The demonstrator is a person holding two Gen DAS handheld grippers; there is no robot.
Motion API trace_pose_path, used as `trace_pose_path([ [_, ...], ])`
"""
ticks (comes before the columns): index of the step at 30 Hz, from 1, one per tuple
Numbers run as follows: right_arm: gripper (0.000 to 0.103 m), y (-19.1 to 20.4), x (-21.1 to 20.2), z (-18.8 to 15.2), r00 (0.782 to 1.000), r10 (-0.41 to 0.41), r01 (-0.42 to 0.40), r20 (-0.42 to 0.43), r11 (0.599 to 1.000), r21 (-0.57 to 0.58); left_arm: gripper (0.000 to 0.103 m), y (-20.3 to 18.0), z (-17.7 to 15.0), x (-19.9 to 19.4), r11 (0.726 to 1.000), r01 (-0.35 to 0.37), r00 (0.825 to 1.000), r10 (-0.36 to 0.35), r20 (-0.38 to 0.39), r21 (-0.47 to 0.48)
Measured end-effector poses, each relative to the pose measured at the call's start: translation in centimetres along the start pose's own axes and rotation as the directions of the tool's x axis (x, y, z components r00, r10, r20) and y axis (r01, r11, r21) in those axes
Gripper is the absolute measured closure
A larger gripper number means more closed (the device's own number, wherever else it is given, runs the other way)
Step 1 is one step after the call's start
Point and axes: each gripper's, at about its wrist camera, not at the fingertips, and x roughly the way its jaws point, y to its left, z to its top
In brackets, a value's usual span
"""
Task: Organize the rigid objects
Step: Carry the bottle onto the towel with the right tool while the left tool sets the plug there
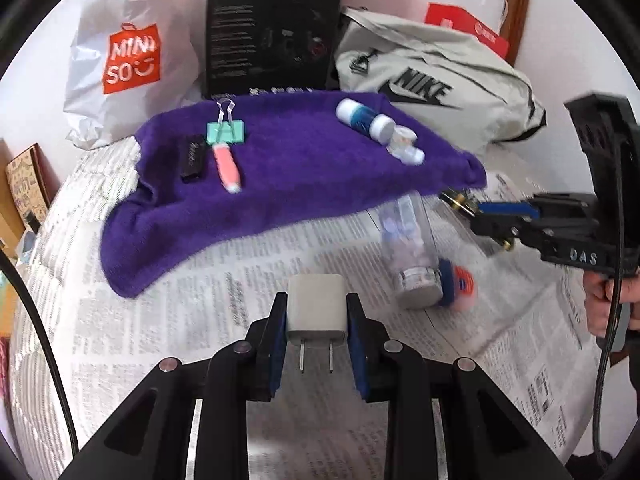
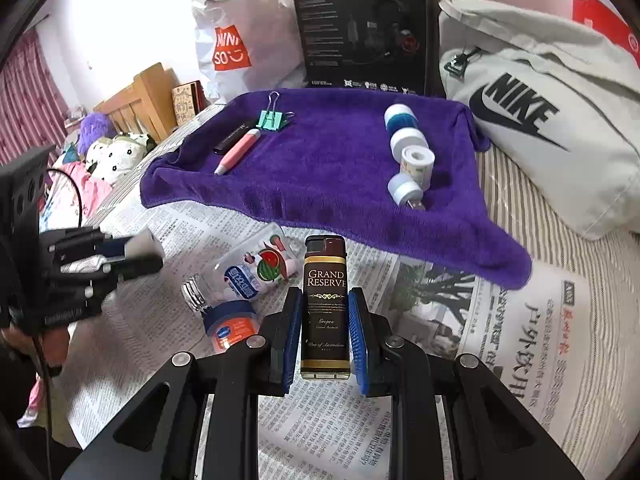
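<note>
Clamped in our left tool [image 1: 317,322] sits a smooth white charger plug [image 1: 316,308], prongs toward us, above newspaper [image 1: 200,300]. Our right tool [image 2: 325,330] grips a glossy black lighter [image 2: 325,308] upright, short of the fuzzy purple towel [image 2: 328,168] holding clips and tubes.

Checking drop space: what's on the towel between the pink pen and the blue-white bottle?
Nothing: bare purple towel between the pink pen and the bottle, clearest in the right wrist view.
</note>
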Motion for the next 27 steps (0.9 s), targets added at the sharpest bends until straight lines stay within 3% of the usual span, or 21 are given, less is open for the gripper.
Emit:
trace_pose_path([
  [5, 0.080, -0.1, -0.2, 1.1, 1.000, 0.009, -0.009, 0.002, 1.000, 0.004, 0.077, 1.3, 1.6, -0.5, 0.998, 0.041, 0.999, -0.040, 0.017, -0.039],
  [16, 0.080, -0.4, -0.5, 5.2, 0.999, 0.022, -0.022, 0.046, 1.000, -0.014, 0.077, 3.8, 5.2, -0.5, 0.997, 0.031, 0.998, -0.027, 0.055, -0.065],
  [27, 0.080, -1.7, 5.0, 10.8, 1.000, 0.003, -0.003, 0.001, 1.000, -0.010, 0.077, 8.5, 9.5, 2.5, 0.992, -0.001, 0.999, 0.007, 0.043, -0.127],
])
